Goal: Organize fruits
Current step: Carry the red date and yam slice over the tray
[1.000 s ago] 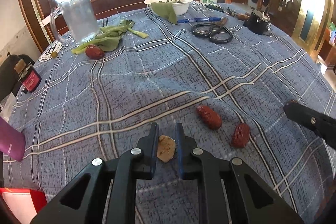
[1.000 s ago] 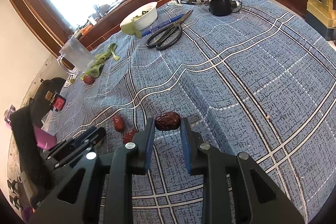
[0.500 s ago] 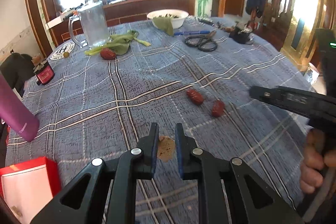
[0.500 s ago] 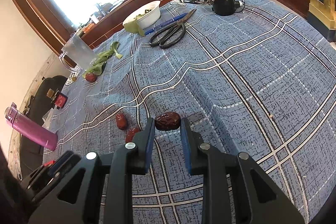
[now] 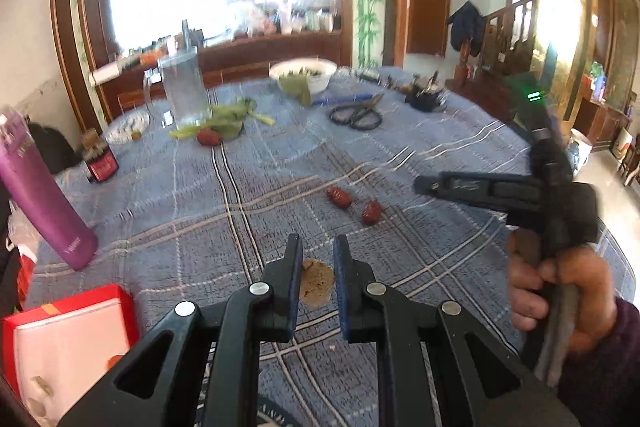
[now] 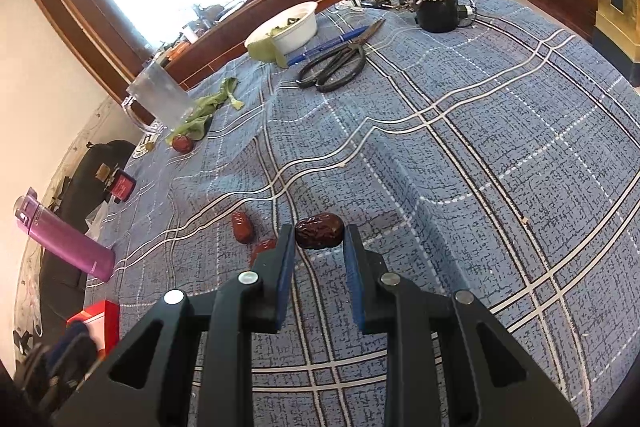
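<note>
Lifted higher, left gripper [image 5: 316, 259] jaws pinch one tan piece [image 5: 317, 282]; right gripper [image 6: 319, 239] jaws pinch one dark date [image 6: 319, 231]; two red dates [image 6: 242, 227] lie below.

- Left gripper [image 5: 316, 259]: black plastic linkage arms, silver round screws at the pivots, blue pads inside the fingers [image 5: 342, 267].
- Right gripper [image 6: 318, 247]: same black build, silver screws, blue pads.
- Hand [image 5: 560, 291] on the black handle, dark purple sleeve [image 5: 600, 359].
</note>
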A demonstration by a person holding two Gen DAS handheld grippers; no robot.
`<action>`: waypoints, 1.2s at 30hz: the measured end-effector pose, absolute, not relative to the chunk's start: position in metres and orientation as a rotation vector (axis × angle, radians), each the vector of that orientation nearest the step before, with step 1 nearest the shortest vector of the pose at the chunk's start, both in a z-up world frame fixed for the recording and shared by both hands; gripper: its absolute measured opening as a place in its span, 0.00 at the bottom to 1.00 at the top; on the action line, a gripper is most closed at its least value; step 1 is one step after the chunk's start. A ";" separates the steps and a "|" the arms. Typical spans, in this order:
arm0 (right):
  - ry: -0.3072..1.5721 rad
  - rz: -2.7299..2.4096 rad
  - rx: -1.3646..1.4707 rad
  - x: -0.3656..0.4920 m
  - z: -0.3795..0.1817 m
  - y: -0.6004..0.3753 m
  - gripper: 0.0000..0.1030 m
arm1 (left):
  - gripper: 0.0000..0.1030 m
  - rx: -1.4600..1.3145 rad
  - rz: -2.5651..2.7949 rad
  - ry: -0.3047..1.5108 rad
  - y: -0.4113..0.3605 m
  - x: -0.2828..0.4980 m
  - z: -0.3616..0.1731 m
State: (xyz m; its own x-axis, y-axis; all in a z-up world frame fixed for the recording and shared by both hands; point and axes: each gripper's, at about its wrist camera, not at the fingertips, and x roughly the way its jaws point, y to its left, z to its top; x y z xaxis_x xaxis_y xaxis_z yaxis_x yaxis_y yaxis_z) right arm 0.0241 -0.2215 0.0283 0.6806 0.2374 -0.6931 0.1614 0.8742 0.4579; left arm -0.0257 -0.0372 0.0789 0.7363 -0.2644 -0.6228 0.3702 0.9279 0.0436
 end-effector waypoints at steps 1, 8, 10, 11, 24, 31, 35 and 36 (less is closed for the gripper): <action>0.823 0.048 0.512 0.023 0.029 -0.220 0.25 | 0.14 0.175 -0.353 0.642 -0.036 -0.031 0.082; 0.776 0.075 0.446 0.018 0.036 -0.205 0.25 | 0.14 0.213 -0.349 0.542 -0.015 -0.076 0.102; 0.772 0.086 0.424 0.016 0.036 -0.199 0.25 | 0.14 0.204 -0.330 0.534 -0.003 -0.085 0.106; 0.772 0.092 0.417 0.016 0.036 -0.196 0.25 | 0.14 0.203 -0.315 0.529 0.004 -0.089 0.107; 0.782 0.359 0.325 -0.037 0.071 -0.079 0.26 | 0.14 0.157 0.003 0.589 0.129 -0.132 0.085; 0.732 0.594 0.219 -0.095 0.096 0.012 0.26 | 0.14 0.162 0.130 0.559 0.167 -0.159 0.082; 0.748 0.670 0.165 -0.123 0.095 0.043 0.26 | 0.14 0.134 0.150 0.561 0.184 -0.171 0.076; 0.755 0.684 0.151 -0.129 0.093 0.051 0.26 | 0.14 0.128 0.150 0.565 0.188 -0.173 0.075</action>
